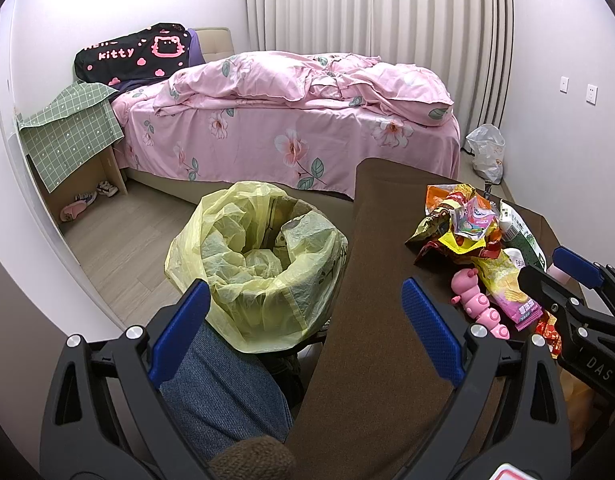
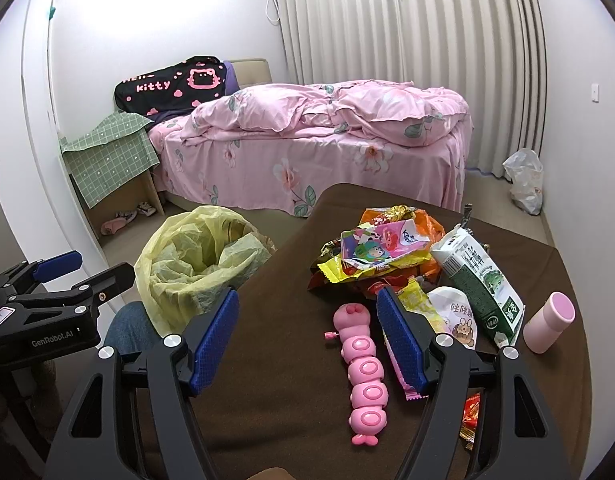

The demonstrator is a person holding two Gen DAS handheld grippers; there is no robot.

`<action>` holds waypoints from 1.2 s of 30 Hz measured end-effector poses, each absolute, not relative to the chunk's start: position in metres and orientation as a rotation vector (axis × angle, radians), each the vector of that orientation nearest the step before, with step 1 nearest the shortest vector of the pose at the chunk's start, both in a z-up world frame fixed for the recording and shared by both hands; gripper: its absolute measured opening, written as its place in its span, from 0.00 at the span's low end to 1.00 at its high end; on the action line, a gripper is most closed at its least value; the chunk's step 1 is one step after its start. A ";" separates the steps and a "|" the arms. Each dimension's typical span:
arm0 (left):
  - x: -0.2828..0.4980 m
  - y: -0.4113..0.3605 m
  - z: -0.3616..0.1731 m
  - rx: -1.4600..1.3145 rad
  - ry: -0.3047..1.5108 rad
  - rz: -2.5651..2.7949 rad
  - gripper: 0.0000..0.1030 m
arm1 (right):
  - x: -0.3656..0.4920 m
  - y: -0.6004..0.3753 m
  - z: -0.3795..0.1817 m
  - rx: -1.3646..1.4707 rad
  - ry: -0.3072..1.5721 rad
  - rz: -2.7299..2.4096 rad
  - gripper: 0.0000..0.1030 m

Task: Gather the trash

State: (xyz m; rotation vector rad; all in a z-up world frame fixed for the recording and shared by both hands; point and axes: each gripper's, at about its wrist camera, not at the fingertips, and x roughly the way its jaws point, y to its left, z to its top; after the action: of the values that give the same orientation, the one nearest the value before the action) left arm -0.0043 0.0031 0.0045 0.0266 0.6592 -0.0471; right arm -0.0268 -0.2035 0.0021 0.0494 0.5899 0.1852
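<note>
Left wrist view: your left gripper (image 1: pixel 305 322) hangs with its jaws wide apart and nothing between them, straddling the left edge of the brown table (image 1: pixel 371 320), one blue pad low over your denim-clad leg (image 1: pixel 223 392) and the other over the tabletop. Just off that left edge, on the floor side, stands the trash bin (image 1: pixel 259 264), lined with a yellow bag whose mouth is open. On the table, toward its far right corner, the trash lies in a heap: crumpled snack wrappers (image 1: pixel 465 226) stacked on each other, with a green and white milk carton (image 1: pixel 523 236) touching the pile's right side. A pink caterpillar toy (image 1: pixel 477 300) lies at the near side of the heap, beside a purple and yellow snack packet (image 1: pixel 507 288). At the right edge of the frame your right gripper (image 1: pixel 547 272) reaches in over the packet, its jaws apart. Right wrist view: that gripper holds nothing; its left pad sits over bare table and its right pad over the packet's edge, with the toy lying lengthwise between them. Farther right, the carton lies tilted on its side, and a pink cup (image 2: pixel 549 322) lies tipped over near the table's right edge. A small red wrapper (image 2: pixel 469 416) sits near the front edge. Behind the table, a bed (image 2: pixel 307 148) with pink floral bedding fills the room.
</note>
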 end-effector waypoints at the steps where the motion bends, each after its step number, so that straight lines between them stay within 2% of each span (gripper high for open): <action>1: -0.004 0.003 0.005 0.027 0.660 -0.047 0.89 | -0.027 -0.203 0.002 0.050 0.590 0.184 0.66; 36: -0.001 0.006 0.009 0.023 0.651 -0.044 0.89 | -0.027 -0.204 0.001 0.047 0.591 0.183 0.66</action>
State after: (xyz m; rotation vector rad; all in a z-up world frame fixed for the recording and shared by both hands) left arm -0.0008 0.0056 0.0090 0.0225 0.6506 -0.0442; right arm -0.0270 -0.2036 0.0008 0.0468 0.5912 0.1827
